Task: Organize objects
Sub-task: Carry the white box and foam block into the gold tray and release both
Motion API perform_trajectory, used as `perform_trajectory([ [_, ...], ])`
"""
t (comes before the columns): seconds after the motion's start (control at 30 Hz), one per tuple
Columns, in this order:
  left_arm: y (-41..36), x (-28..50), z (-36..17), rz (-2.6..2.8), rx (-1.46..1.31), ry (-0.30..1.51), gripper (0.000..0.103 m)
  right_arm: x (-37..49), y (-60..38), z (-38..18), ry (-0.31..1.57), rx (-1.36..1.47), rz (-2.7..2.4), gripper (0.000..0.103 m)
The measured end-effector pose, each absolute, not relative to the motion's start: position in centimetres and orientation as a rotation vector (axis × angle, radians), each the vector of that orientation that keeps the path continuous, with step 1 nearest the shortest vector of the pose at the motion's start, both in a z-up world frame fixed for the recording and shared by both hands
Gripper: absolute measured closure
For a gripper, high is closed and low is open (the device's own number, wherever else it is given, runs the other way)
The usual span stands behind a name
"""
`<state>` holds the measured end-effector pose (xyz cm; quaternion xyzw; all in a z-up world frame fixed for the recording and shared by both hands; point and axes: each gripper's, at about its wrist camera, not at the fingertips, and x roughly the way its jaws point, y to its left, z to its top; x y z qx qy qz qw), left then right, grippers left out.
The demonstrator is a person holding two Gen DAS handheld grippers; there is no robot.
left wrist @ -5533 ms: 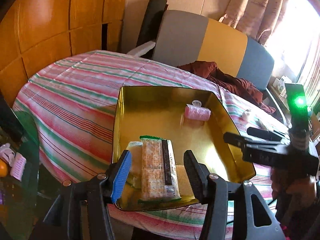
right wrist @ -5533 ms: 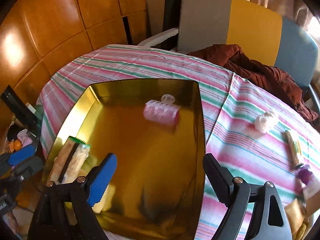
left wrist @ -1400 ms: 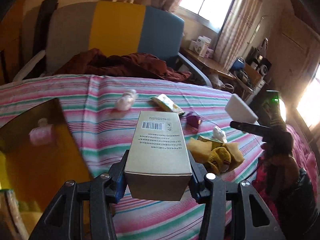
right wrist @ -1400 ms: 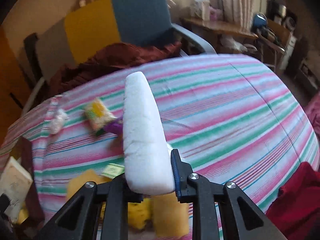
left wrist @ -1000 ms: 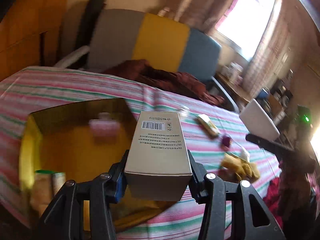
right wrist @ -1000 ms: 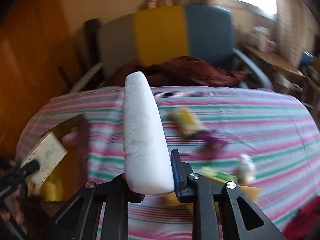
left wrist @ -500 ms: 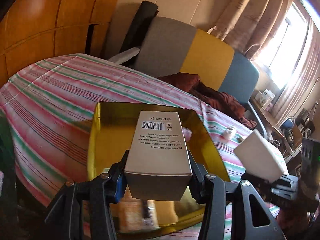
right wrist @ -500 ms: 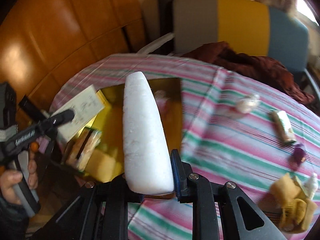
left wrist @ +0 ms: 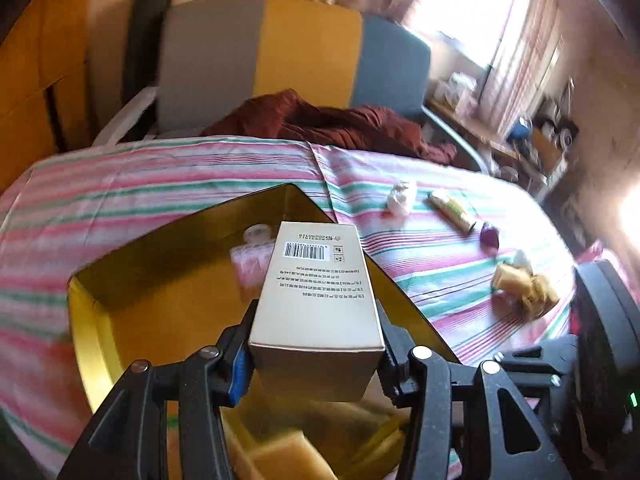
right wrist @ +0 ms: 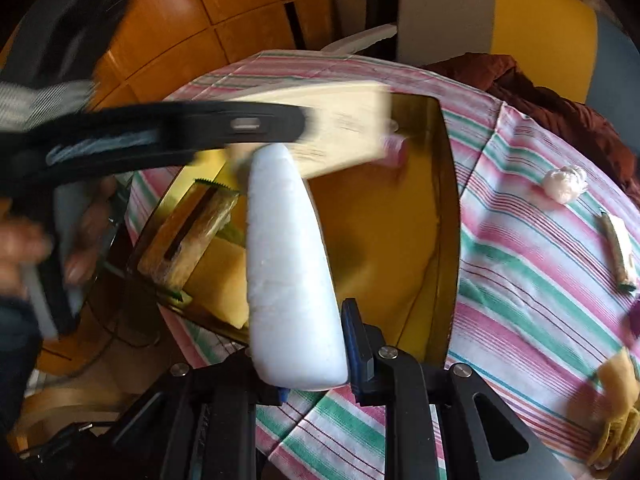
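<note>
My left gripper (left wrist: pixel 316 354) is shut on a beige cardboard box (left wrist: pixel 318 292) with a barcode, held over the gold tray (left wrist: pixel 86 344). The box also shows blurred in the right wrist view (right wrist: pixel 344 128), crossing above the tray (right wrist: pixel 450 216). My right gripper (right wrist: pixel 308 364) is shut on a white foam block (right wrist: pixel 290 276), held over the tray's near edge. In the tray lie a cracker packet (right wrist: pixel 188 236), a yellow sponge (right wrist: pixel 224 292) and a pink roller (left wrist: pixel 252 260).
On the striped tablecloth (left wrist: pixel 160 172) right of the tray lie a white wad (left wrist: pixel 400 198), a snack bar (left wrist: pixel 452 208), a purple piece (left wrist: pixel 490 236) and yellow sponges (left wrist: pixel 524 284). A chair (left wrist: pixel 280 52) with a dark red cloth (left wrist: pixel 320 120) stands behind.
Both grippers have swung further over the tray with their loads. The left gripper and its box now cross in front of the right wrist camera.
</note>
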<state>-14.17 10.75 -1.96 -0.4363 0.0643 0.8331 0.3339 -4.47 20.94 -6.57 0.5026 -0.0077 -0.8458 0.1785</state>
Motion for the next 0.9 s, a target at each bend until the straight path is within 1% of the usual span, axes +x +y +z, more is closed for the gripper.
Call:
perform_trajectory([
  [0.07,12.7,-15.3,-2.7,2.092,-1.168,0.232,0.051,-4.6,20.9,-6.8,-0.016,1.425,-2.382,0.081],
  [0.1,13.1,-15.7,-3.0,2.12,-1.185,0.252,0.048,-4.7,20.9,-6.9,-0.018,1.428,-2.376,0.081],
  [0.13,13.3,-16.2,-3.2,2.162,-1.201,0.27,0.049,-4.7,21.1,-7.1,-0.022,1.433,-2.372,0.081],
  [0.2,13.3,-17.0,-3.5,2.198,-1.236,0.268,0.048,-5.0,21.2,-7.4,-0.03,1.442,-2.372,0.081],
  [0.23,12.7,-17.4,-3.4,2.229,-1.245,0.234,0.048,-5.2,21.3,-7.5,-0.032,1.445,-2.373,0.08],
  [0.27,12.0,-17.5,-3.2,2.247,-1.246,0.189,0.048,-5.4,21.4,-7.7,-0.035,1.448,-2.38,0.074],
  [0.3,11.4,-17.5,-3.0,2.258,-1.248,0.161,0.048,-5.6,21.6,-7.8,-0.042,1.453,-2.386,0.065],
  [0.37,9.8,-17.2,-2.5,2.307,-1.246,0.108,0.048,-6.0,22.3,-7.9,-0.064,1.452,-2.411,0.057],
  [0.63,4.4,-14.8,-1.7,2.411,-1.261,-0.095,0.048,-6.2,23.3,-7.2,-0.113,1.422,-2.467,0.057],
  [0.73,3.6,-13.1,-1.7,2.472,-1.248,-0.091,0.048,-5.5,23.0,-6.7,-0.141,1.416,-2.466,0.057],
  [0.83,3.2,-11.2,-1.4,2.518,-1.216,-0.088,0.048,-4.6,22.7,-6.4,-0.152,1.414,-2.475,0.051],
  [0.9,3.0,-10.0,-1.1,2.555,-1.182,-0.088,0.048,-4.4,22.8,-6.4,-0.168,1.41,-2.484,0.045],
])
